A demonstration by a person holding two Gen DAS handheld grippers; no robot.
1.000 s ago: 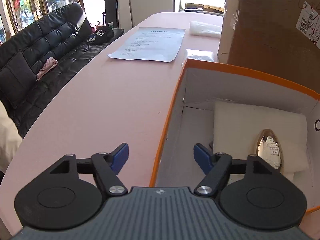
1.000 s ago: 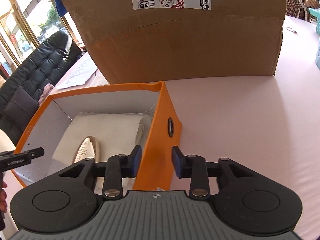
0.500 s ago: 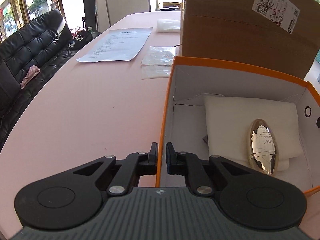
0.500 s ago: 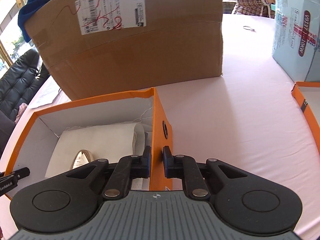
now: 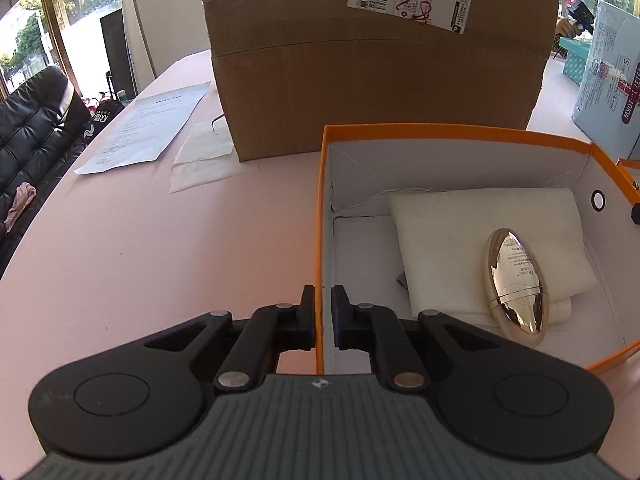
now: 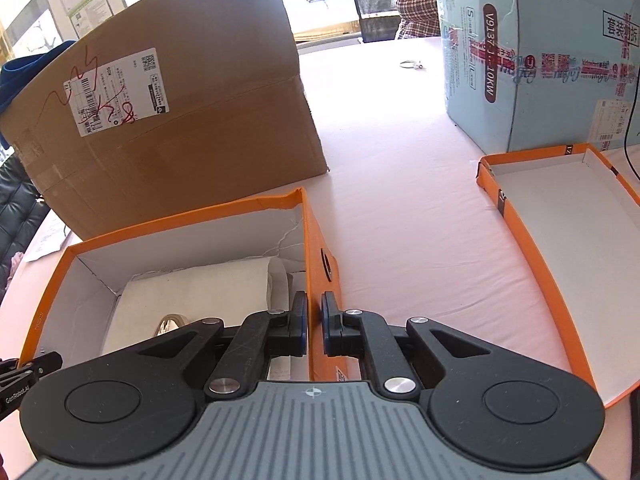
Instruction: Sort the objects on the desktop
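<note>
An open orange box point(image 5: 440, 130) with a white inside rests on the pink table. Inside it lies a folded white cloth point(image 5: 472, 232) with a shiny gold oval bottle point(image 5: 516, 280) on top. My left gripper point(image 5: 323, 316) is shut on the box's left wall, one finger inside and one outside. My right gripper point(image 6: 314, 328) is shut on the right wall of the same orange box point(image 6: 184, 226) in the same way. The gold bottle point(image 6: 170, 324) is mostly hidden behind the right gripper's body.
A large brown cardboard carton point(image 5: 372, 60) stands just behind the box. The orange lid point(image 6: 560, 248) lies upside down to the right, in front of a pale blue carton point(image 6: 532, 56). Paper sheets point(image 5: 148, 128) lie at the far left, and a black sofa point(image 5: 28, 128) runs beside the table.
Both grippers went from open astride the box walls to shut on them. The view has since swung right, bringing the lid and blue carton into sight.
</note>
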